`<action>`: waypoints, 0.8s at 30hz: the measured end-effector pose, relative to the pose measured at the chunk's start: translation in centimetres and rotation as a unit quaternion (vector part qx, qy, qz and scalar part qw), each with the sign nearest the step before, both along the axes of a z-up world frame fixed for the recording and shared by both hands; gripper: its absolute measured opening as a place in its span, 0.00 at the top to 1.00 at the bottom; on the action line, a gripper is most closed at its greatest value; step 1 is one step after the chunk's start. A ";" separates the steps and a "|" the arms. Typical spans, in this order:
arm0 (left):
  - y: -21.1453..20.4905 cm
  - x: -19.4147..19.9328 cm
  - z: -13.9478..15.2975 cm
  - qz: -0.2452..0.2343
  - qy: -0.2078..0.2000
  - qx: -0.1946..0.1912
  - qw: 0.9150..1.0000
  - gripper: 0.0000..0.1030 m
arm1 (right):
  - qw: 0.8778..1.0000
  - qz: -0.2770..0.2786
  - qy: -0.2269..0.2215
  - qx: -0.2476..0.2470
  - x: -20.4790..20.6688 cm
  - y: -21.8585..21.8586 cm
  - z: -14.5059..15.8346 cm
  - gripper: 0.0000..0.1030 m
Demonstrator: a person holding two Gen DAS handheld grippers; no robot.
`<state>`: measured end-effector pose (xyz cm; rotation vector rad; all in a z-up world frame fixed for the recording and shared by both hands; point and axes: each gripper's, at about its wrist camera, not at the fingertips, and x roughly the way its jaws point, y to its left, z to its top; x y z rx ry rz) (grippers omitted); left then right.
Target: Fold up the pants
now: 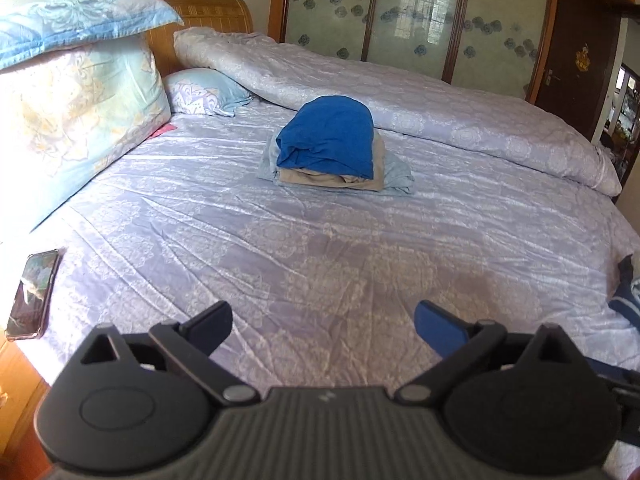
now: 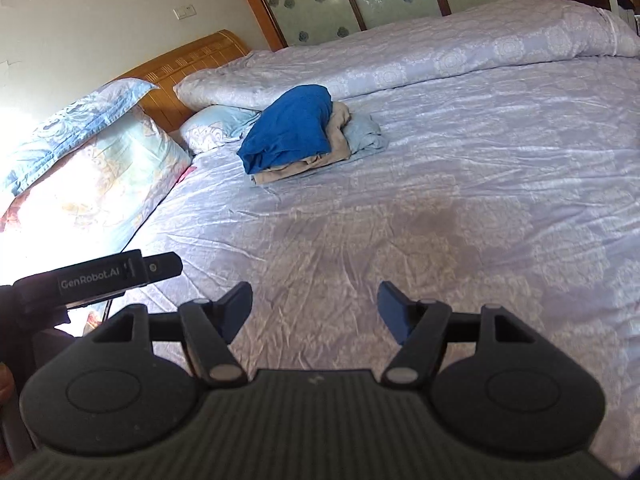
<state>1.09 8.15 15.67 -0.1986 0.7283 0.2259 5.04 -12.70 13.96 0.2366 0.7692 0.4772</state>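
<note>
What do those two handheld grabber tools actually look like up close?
Both look alike: the left gripper and right gripper have a ribbed dark grey body, two round black housings, black linkage arms with silver pivot pins, and jaws faced with dark blue pads. The right wrist view shows white "GenRobot.AI" lettering on the left one.

Both wrist views obliquely down over the bed [image 1: 320, 240], sharing the clothes stack [image 2: 296, 132].

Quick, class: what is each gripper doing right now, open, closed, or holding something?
Left gripper: open, holding nothing, above the bedsheet.
Right gripper: open, holding nothing.
</note>
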 end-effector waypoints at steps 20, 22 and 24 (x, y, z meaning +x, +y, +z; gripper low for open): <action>-3.3 -1.9 0.8 -0.003 0.003 0.041 0.999 0.00 | 1.000 -0.005 -0.015 0.014 -3.7 -1.9 0.4 0.25; -3.4 -2.1 1.0 0.002 0.000 0.044 0.999 0.00 | 1.000 -0.010 -0.013 0.016 -3.8 -2.0 0.3 0.24; -3.4 -2.3 1.3 0.006 -0.005 0.046 0.999 0.00 | 1.000 -0.013 -0.011 0.018 -3.8 -2.1 0.2 0.24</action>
